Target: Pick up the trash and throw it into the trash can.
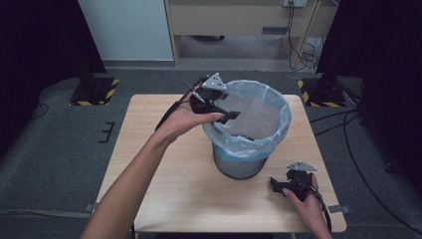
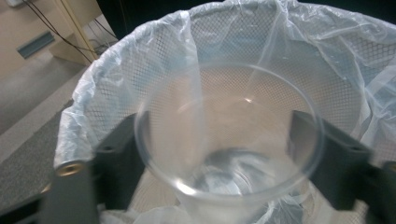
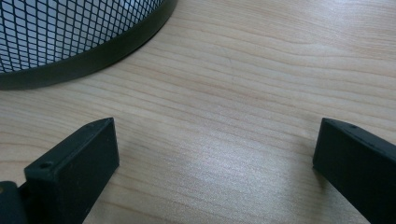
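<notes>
left gripper (image 2: 229, 154) clamps clear cup (image 2: 229, 140) over bin (image 1: 249, 129) rim, 9 o'clock | right gripper (image 3: 215, 154) wide, empty, table (image 3: 243, 84) at 5 o'clock

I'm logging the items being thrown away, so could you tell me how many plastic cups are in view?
1. The clear plastic cup sits between the jaws of the left gripper, over the bag-lined mesh bin. Others may lie hidden at the bottom of the bin.
</notes>
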